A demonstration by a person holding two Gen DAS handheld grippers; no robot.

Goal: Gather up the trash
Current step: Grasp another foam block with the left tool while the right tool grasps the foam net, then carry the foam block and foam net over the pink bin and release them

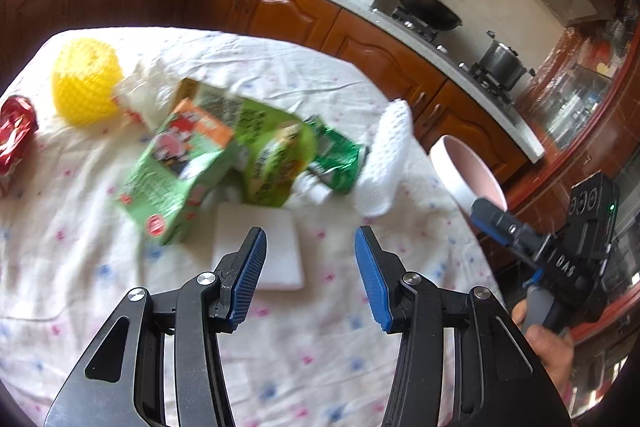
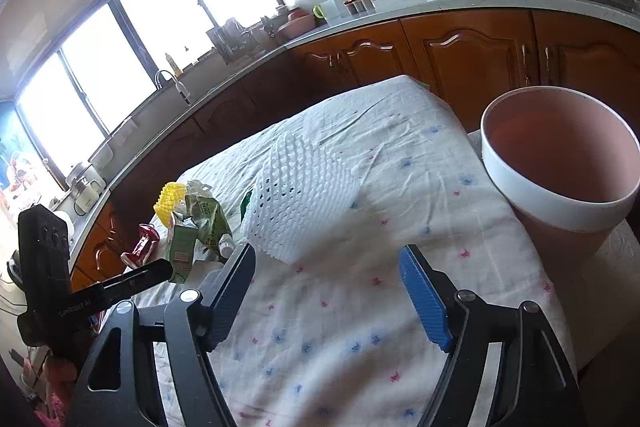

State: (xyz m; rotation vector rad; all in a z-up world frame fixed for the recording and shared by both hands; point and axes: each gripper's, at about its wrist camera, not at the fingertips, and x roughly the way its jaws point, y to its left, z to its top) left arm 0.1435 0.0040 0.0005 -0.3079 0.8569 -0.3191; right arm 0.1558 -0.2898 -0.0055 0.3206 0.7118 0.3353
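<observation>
Trash lies on a white floral tablecloth point(image 1: 320, 339): a green carton point(image 1: 176, 171), a green pouch point(image 1: 276, 163), a green foil wrapper point(image 1: 340, 159), a white foam pad point(image 1: 260, 247), white foam netting point(image 1: 388, 155), yellow foam netting point(image 1: 86, 87) and a red wrapper point(image 1: 14, 135). My left gripper point(image 1: 310, 275) is open and empty, just short of the foam pad. My right gripper point(image 2: 326, 291) is open and empty over the cloth, between the white netting point(image 2: 300, 199) and a pink bin point(image 2: 560, 163). The bin also shows in the left wrist view point(image 1: 468, 171), with the right gripper's body beside it.
Wooden kitchen cabinets point(image 1: 280, 7) and a counter run behind the table. A wok point(image 1: 424, 3) and a steel pot point(image 1: 500, 63) sit on the stove. The table edge drops off to the right, by the bin. A sink and windows point(image 2: 120, 59) lie to the left.
</observation>
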